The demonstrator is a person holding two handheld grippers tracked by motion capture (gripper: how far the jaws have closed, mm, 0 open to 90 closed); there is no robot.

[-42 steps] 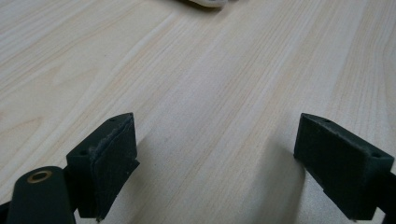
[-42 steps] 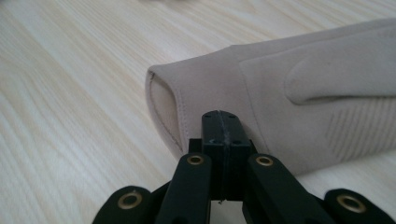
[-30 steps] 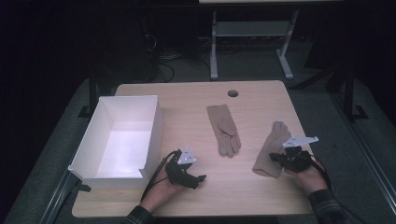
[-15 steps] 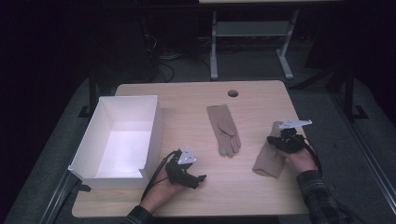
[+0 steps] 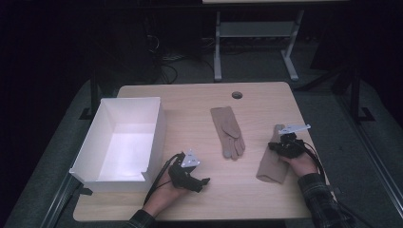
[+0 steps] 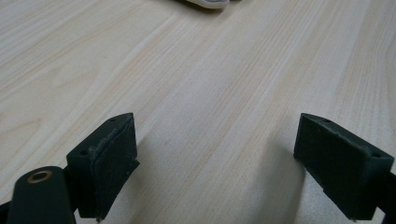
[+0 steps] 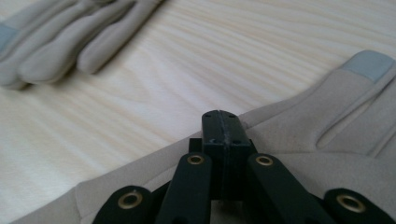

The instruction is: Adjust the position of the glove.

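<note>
Right gripper (image 5: 283, 144) shifted over near glove (image 5: 272, 166), fingers together

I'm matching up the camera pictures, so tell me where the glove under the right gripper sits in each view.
High view: the near glove lies lower right, under the right gripper.
Right gripper view: it spreads across the bottom and right, beneath the shut fingers.
Left gripper view: a pale scrap at the top edge; cannot tell if it is this glove.
Shared landmark: the other glove.
</note>
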